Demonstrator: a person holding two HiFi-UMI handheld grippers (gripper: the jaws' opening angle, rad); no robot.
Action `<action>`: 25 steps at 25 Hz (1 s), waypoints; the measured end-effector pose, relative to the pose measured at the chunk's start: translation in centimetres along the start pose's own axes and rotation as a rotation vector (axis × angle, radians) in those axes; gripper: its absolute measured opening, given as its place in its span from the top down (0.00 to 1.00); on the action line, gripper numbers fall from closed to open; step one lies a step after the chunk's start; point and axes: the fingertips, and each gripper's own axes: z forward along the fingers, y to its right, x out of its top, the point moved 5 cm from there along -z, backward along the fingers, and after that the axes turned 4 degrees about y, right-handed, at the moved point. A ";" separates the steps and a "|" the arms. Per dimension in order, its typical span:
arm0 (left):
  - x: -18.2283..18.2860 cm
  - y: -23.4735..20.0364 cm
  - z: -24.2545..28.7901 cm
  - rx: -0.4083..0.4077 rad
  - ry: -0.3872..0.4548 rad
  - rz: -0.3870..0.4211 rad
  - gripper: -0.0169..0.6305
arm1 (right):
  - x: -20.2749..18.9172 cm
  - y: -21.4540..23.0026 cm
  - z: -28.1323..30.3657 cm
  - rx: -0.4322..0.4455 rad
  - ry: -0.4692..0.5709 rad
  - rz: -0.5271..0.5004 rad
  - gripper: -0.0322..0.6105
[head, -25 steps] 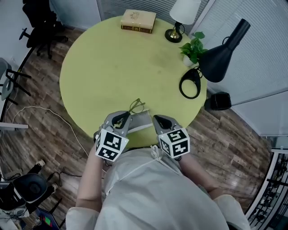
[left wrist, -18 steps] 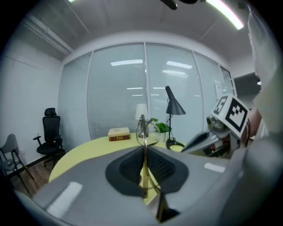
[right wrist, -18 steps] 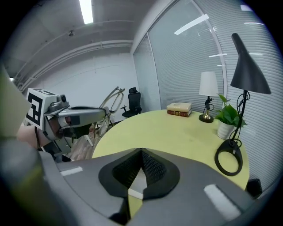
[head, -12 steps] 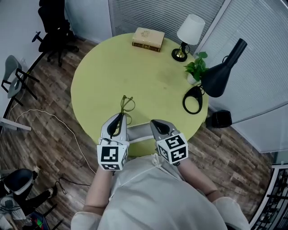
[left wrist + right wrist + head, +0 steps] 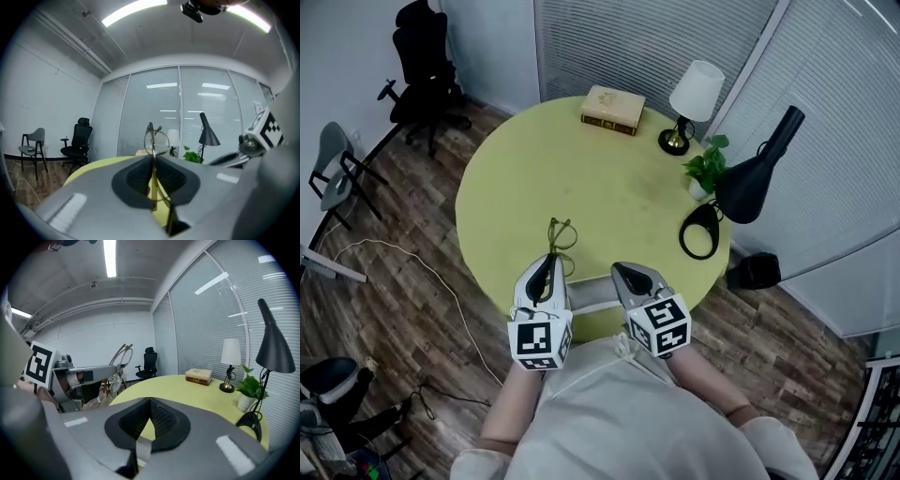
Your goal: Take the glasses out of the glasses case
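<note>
Clearly thin wire-rimmed glasses [image 5: 153, 140] (round lenses)

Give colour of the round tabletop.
Round tabletop is pale yellow-green; shows best in the head view.

Bright, even light from ceiling strips [image 5: 110, 258]; fisheye warp, dark corners; foreground soft.

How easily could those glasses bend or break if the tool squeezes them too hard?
Probably quite easily: the glasses have a thin wire frame, pinched edge-on in the left tool. They look light, since that small pinch holds them up above the table. They may wobble or twist, because only one thin part is gripped.
</note>
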 end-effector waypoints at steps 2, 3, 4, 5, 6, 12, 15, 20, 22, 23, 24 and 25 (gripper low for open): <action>0.1 -0.1 -0.1 0.002 0.003 0.002 0.94 | -0.1 -0.2 0.0 0.001 -0.005 -0.011 0.95; 0.0 -0.1 -0.1 0.004 0.003 0.000 0.94 | -0.1 -0.2 -0.1 0.000 -0.006 -0.016 0.95; 0.0 -0.1 -0.1 0.007 0.002 -0.003 0.94 | -0.1 -0.2 -0.1 -0.002 -0.006 -0.020 0.95; 0.0 -0.1 -0.1 0.009 0.001 -0.007 0.94 | -0.1 -0.2 -0.1 -0.005 -0.006 -0.023 0.95; 0.0 -0.1 -0.1 0.010 -0.001 -0.012 0.94 | -0.1 -0.2 -0.1 -0.008 -0.006 -0.025 0.95; -0.6 0.5 0.1 -0.006 -0.025 -0.022 0.94 | -0.1 -0.3 0.0 -0.012 0.002 -0.027 0.95; -0.9 1.1 0.4 -0.026 -0.038 -0.016 0.94 | 0.0 -0.1 0.1 -0.016 0.012 -0.015 0.95; -1.3 1.5 0.6 -0.050 -0.044 -0.012 0.94 | 0.0 0.5 -0.2 -0.043 0.024 -0.002 0.95; -1.4 1.3 0.5 -0.051 -0.046 -0.011 0.94 | -0.1 0.6 -0.3 -0.049 0.024 0.001 0.95; -1.5 1.2 0.5 -0.049 -0.047 -0.011 0.94 | -0.1 0.6 -0.3 -0.051 0.023 0.003 0.95; -1.5 1.1 0.6 -0.047 -0.047 -0.012 0.94 | -0.1 0.8 -0.3 -0.053 0.024 0.005 0.95; -1.4 1.0 0.7 -0.045 -0.046 -0.013 0.94 | -0.1 0.9 -0.2 -0.054 0.024 0.006 0.95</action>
